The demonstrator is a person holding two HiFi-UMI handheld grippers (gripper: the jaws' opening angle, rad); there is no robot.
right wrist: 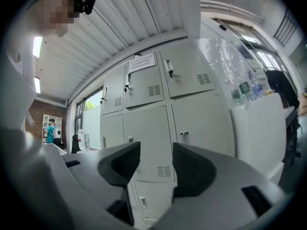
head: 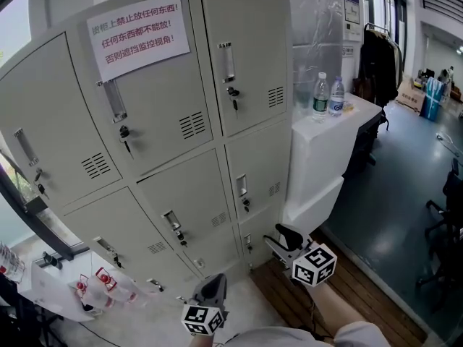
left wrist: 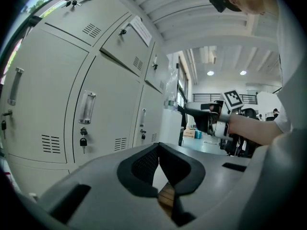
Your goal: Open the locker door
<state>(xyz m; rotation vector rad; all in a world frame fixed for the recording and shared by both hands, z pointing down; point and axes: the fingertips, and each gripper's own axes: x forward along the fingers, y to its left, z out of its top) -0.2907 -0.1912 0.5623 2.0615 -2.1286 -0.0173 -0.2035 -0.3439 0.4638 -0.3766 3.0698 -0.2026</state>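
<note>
A bank of grey lockers [head: 166,121] fills the head view, every door closed, each with a handle and a key in its lock. My right gripper [head: 278,238] hovers open and empty by the bottom right doors, a short way off them. In the right gripper view its jaws [right wrist: 156,152] frame a middle-row door [right wrist: 148,128] with a clear gap. My left gripper [head: 212,286] hangs lower, in front of the bottom row. Its tips [left wrist: 158,150] meet with nothing between them. The lockers [left wrist: 110,114] stand to its left.
A paper notice [head: 137,36] is taped to a top door. A white cabinet [head: 318,150] stands right of the lockers with two water bottles [head: 320,96] on top. More bottles [head: 101,284] sit at the lower left. Wooden floor boards [head: 289,295] lie below.
</note>
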